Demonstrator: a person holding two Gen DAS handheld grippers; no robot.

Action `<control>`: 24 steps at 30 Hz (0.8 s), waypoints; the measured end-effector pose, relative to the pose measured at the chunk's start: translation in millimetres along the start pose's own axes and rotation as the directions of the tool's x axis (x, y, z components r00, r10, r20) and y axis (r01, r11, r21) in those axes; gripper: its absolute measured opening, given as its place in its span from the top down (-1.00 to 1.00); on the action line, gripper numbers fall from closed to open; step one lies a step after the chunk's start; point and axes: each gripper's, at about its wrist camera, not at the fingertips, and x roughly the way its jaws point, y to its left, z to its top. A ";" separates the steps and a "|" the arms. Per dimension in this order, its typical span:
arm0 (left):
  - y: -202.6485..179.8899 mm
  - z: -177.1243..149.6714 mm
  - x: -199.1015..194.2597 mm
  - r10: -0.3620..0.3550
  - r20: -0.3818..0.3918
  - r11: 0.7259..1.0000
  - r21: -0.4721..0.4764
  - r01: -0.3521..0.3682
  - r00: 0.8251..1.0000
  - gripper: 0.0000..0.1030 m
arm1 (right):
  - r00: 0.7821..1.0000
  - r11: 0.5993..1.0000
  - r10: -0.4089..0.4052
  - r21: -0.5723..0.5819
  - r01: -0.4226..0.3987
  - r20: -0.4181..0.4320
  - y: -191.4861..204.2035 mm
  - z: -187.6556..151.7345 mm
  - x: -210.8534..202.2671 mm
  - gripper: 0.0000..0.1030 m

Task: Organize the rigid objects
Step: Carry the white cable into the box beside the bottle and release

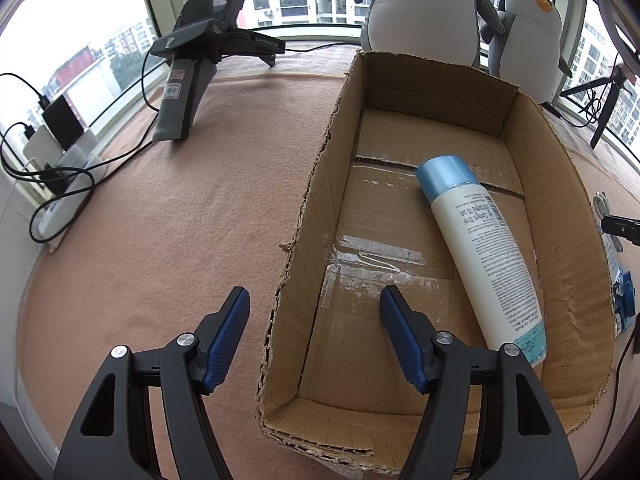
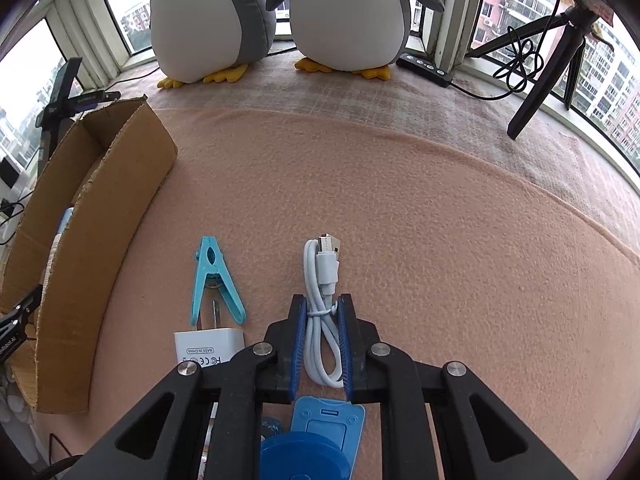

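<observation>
Two soft loops of white cable (image 2: 322, 316) lie near the desk's (image 2: 440, 240) front edge, pinched by the right gripper (image 2: 322, 308). Loops could slip out or snag. The left gripper (image 1: 314, 300) is spread, empty, over the box's (image 1: 304, 208) near rim.

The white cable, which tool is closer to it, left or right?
Right. The right tool has its pads around the bundled white cable on the blanket. The left tool sits open at the cardboard box, away from the cable.
</observation>
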 end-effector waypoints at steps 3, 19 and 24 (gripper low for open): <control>-0.3 0.0 -0.1 0.000 0.000 1.000 0.000 0.000 1.000 -0.31 | 1.000 1.000 0.000 0.018 -0.001 0.020 -2.3 -0.2 -8.1 0.73; -1.8 0.0 0.4 -0.003 0.001 1.000 0.000 0.003 1.000 -0.31 | 0.982 0.992 0.124 -0.034 -0.121 0.144 59.2 20.3 -65.6 0.73; -1.9 -0.2 0.3 -0.002 0.001 1.000 0.001 0.002 1.000 -0.31 | 0.971 0.983 0.183 -0.057 -0.176 0.156 89.8 29.5 -69.3 0.73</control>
